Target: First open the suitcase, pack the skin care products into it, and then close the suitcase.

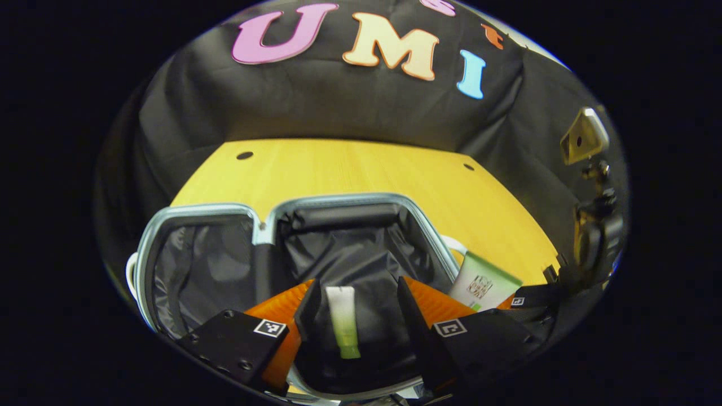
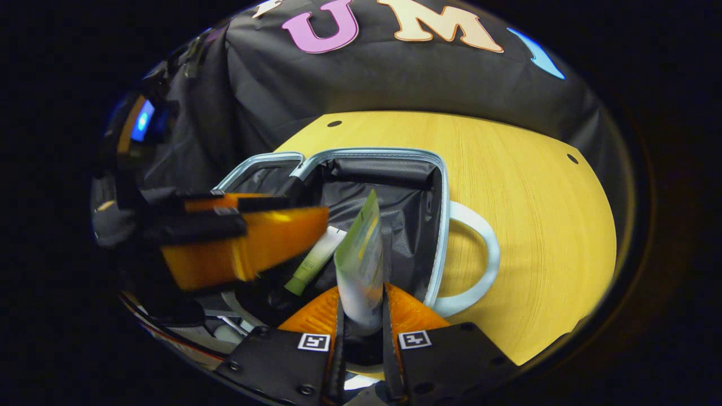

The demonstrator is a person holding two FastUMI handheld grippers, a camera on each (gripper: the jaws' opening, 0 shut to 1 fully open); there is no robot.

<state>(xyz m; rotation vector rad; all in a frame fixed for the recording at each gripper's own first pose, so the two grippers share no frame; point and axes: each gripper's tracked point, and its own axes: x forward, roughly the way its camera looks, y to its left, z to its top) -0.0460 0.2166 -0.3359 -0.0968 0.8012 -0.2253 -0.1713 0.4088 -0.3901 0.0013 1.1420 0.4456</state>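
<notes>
- The suitcase (image 1: 350, 198) lies open on the wooden table (image 1: 361, 169), both dark-lined halves facing up, its pale handle (image 2: 479, 265) sticking out to one side
- One small tube (image 1: 344, 321) with a green cap already lies on the lining of the nearer half, in line between the fingers of the left gripper (image 1: 354, 316)
- The left gripper's jaws stand spread apart with nothing pinched; the tube below looks let go
- The right gripper (image 2: 362, 316) is clamped on a larger white-and-green tube (image 2: 361, 265), both fingers pressing its lower end, the flat crimped end pointing up over the open case; the same tube shows at the right in the left gripper view
- Judging by looks, both tubes are light, soft plastic: they will squash under a hard squeeze and may slip or swing if held by one end
- A grip across the firm shoulder near the cap, or across the flat width of the body, seems safest
- The lining is slack fabric, so a dropped tube should land softly and stay put
</notes>
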